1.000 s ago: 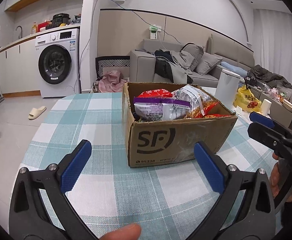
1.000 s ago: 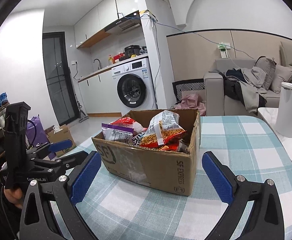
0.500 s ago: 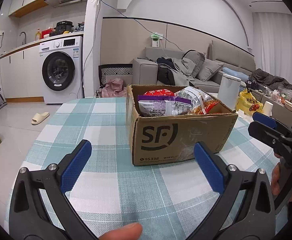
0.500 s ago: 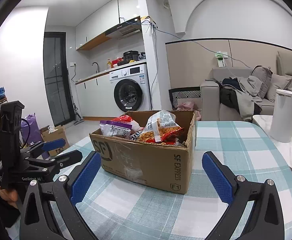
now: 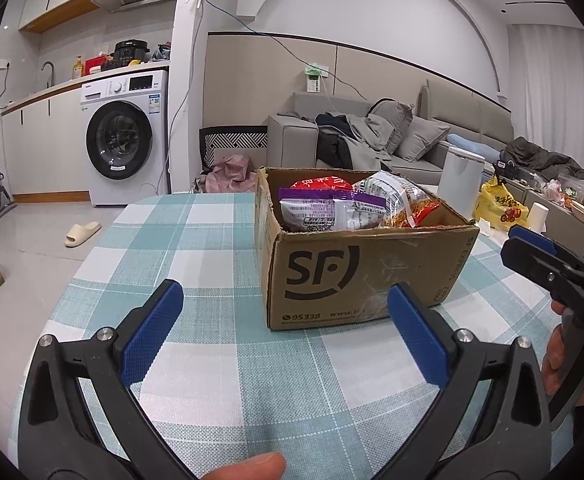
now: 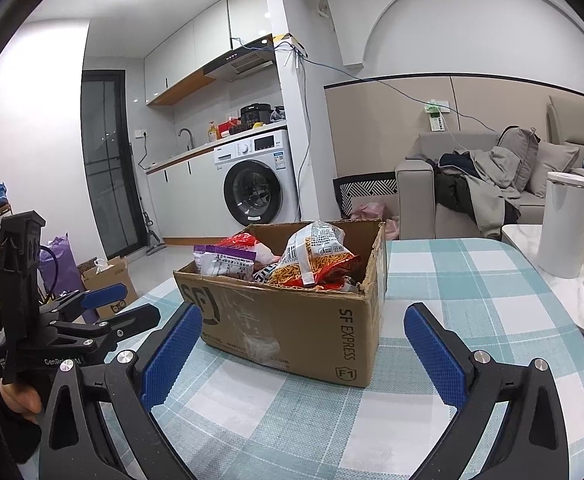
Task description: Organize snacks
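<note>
An open cardboard SF box [image 5: 355, 276] stands on a checked teal tablecloth [image 5: 212, 264]; it also shows in the right wrist view [image 6: 292, 320]. Several snack bags fill it: a purple-topped bag [image 5: 323, 212], a red bag [image 5: 319, 184] and an orange noodle-snack bag [image 6: 315, 260]. My left gripper [image 5: 286, 336] is open and empty, a short way in front of the box. My right gripper [image 6: 303, 348] is open and empty, in front of the box's corner. Each gripper shows at the edge of the other's view.
A white cylindrical bin [image 6: 563, 224] stands on a side table right of the table. A yellow bag [image 5: 499, 204] and a paper cup [image 5: 537, 216] lie beyond it. A washing machine [image 5: 124, 144], a sofa [image 5: 371, 136] and a slipper [image 5: 82, 234] are behind.
Both grippers have tilted up and drawn back slightly, so the box sits lower in both views. Both stay open and empty.
</note>
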The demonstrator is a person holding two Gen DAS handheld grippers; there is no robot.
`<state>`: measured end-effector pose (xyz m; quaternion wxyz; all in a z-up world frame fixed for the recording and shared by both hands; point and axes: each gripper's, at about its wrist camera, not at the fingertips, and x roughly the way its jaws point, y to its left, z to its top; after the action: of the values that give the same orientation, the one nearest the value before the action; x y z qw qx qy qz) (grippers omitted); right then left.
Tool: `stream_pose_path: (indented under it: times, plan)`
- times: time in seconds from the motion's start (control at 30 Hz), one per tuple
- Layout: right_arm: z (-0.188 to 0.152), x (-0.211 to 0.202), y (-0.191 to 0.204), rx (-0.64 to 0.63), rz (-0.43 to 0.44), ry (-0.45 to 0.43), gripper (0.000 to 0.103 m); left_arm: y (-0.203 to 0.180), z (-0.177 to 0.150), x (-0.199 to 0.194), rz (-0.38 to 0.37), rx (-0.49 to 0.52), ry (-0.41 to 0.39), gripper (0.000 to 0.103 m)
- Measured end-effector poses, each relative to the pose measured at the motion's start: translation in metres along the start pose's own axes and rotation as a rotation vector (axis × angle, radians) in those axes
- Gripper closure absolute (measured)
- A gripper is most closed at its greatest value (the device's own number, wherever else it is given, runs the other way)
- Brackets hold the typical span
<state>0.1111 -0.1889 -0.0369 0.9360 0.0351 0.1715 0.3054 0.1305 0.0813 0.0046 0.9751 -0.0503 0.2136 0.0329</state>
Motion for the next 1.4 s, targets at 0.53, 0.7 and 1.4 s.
stream_pose_path:
  times: [0.53, 0.7, 1.4]
  plan:
    - [-0.0003, -0.0004, -0.0005, -0.012, 0.0, 0.0, 0.0, 0.005, -0.0003, 0.0006, 0.002, -0.014, 0.01, 0.001]
    - [-0.0006, -0.0003, 0.0005, -0.016, 0.002, 0.0, 0.0, 0.0046, -0.0004, 0.0005, 0.003, -0.015, 0.01, 0.001]
    - [-0.0017, 0.0008, 0.0023, -0.023, 0.007, 0.002, 0.0, 0.0027, -0.0005, 0.0002, 0.0, -0.011, 0.013, 0.001]
